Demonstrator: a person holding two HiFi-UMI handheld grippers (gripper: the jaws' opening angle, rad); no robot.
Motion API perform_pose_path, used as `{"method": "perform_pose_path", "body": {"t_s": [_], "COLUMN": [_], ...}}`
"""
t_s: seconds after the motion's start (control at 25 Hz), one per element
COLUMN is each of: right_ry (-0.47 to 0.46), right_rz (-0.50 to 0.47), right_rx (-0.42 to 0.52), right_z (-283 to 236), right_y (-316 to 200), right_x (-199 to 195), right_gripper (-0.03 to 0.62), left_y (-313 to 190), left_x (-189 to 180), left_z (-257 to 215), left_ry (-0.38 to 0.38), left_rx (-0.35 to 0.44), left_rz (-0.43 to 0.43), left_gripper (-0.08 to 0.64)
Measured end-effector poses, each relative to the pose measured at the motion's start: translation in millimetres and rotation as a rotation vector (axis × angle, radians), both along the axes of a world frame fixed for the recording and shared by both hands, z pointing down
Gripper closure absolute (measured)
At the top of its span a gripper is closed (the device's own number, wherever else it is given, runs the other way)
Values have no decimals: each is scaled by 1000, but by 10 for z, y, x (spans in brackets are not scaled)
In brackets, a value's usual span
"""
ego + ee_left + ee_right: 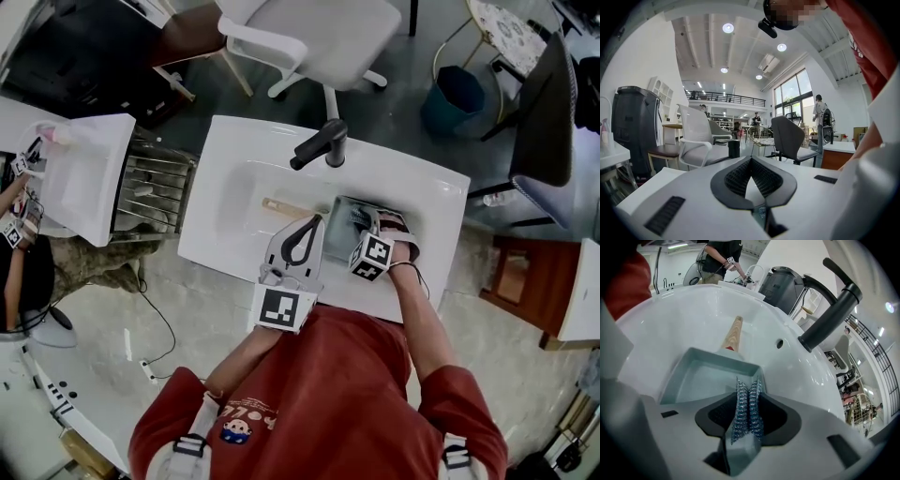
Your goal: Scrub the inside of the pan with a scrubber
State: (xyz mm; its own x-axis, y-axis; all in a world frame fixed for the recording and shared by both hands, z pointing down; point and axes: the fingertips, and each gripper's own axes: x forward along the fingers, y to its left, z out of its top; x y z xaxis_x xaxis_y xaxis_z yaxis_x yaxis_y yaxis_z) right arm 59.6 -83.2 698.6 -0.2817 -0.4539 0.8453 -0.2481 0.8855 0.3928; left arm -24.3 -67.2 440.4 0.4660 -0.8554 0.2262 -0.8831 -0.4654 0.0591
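Bright ceiling lamps [727, 28]; fisheye bending, dark corners, sharp focus.

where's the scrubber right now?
In the right gripper view, the scrubber is pinched in the right gripper, held over the grey pan in the white sink.

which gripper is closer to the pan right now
Right. The right gripper, clamping the scrubber, is over the pan; the left gripper sits just outside the pan's left edge, shut on nothing.
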Motion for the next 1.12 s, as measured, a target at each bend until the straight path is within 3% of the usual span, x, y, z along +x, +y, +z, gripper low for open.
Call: {"method": "perform_pose_path", "body": {"t_s": [0.44,0.6,0.72,0.92,1.12], "right_ry": [19,-28,-58,-65,-75], "right_rz": [85,139,101,27,19], "right_rx": [-52,-66,-89,-229,-306], "right_z": [-7,-181,-364,-433,-349], "right_y": [-28,9,153,524,775], "right_x": [6,-21,-179,-400,-551], "right_gripper": [433,433,433,433,433], "left_y": [-231,-310,-350,-375,-349], "left_x": [-164,-278,-428,-595,-682], "left_z": [-150,-172,-132,-74,-19], "left_ry": [26,49,65,71,81], "left_rx": [6,2,-9,-11,-20], "left_rz": [88,129,137,163,187], "left_gripper": [546,546,546,546,546]}}
